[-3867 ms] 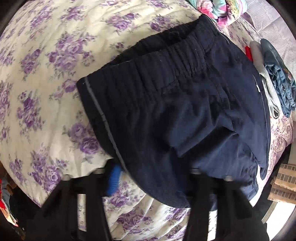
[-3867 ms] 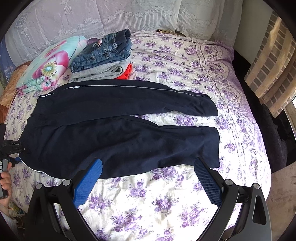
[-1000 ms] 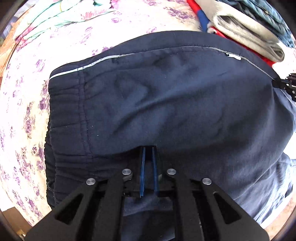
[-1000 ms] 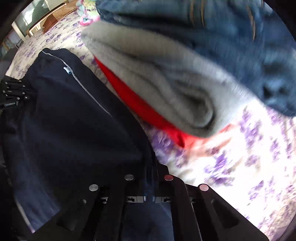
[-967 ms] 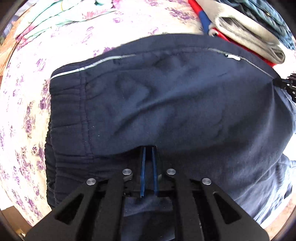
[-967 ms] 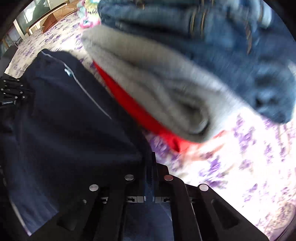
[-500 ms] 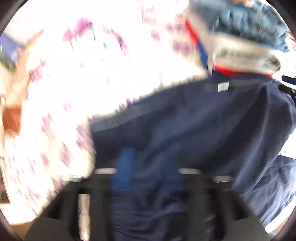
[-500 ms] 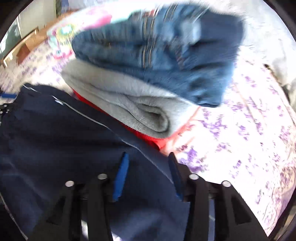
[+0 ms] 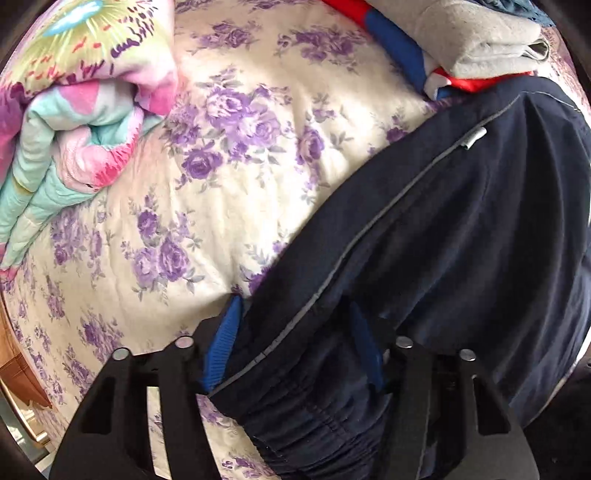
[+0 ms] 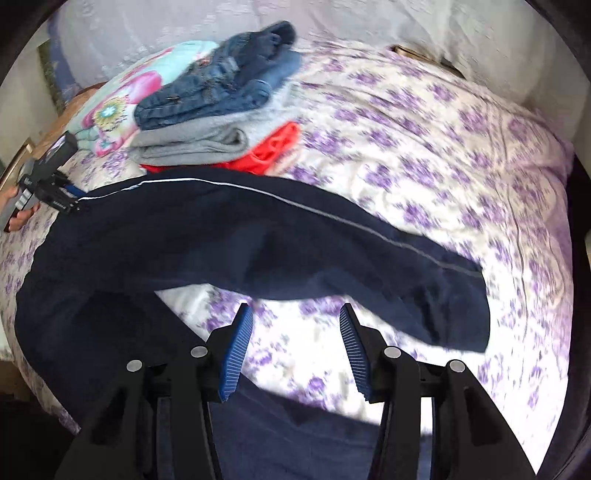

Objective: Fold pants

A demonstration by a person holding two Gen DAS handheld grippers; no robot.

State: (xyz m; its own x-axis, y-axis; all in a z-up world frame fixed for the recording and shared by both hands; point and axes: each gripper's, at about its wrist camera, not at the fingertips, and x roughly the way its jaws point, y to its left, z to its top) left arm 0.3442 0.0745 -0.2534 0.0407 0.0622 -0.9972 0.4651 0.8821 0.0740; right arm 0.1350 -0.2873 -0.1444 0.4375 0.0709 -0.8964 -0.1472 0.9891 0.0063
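Dark navy pants (image 10: 258, 236) with a thin grey side stripe lie on the floral bed, one leg stretched to the right, the other below. In the left wrist view the pants (image 9: 461, 240) fill the right half, the gathered waistband at the bottom. My left gripper (image 9: 295, 343) is open, its blue pads either side of the striped waist edge, not closed on it. It also shows in the right wrist view (image 10: 51, 184) at the waist corner. My right gripper (image 10: 295, 350) is open and empty above bare bedspread between the two legs.
A stack of folded jeans (image 10: 221, 85), grey garment (image 10: 199, 140) and red item (image 10: 273, 147) sits behind the pants. A colourful rolled blanket (image 9: 74, 103) lies at the left. White pillows (image 10: 332, 22) line the headboard. The bed's edge is at the right.
Both grippers have opened and let go of the pants. The right gripper pulled back and up from the clothes stack; the left one shifted to the waist's striped edge.
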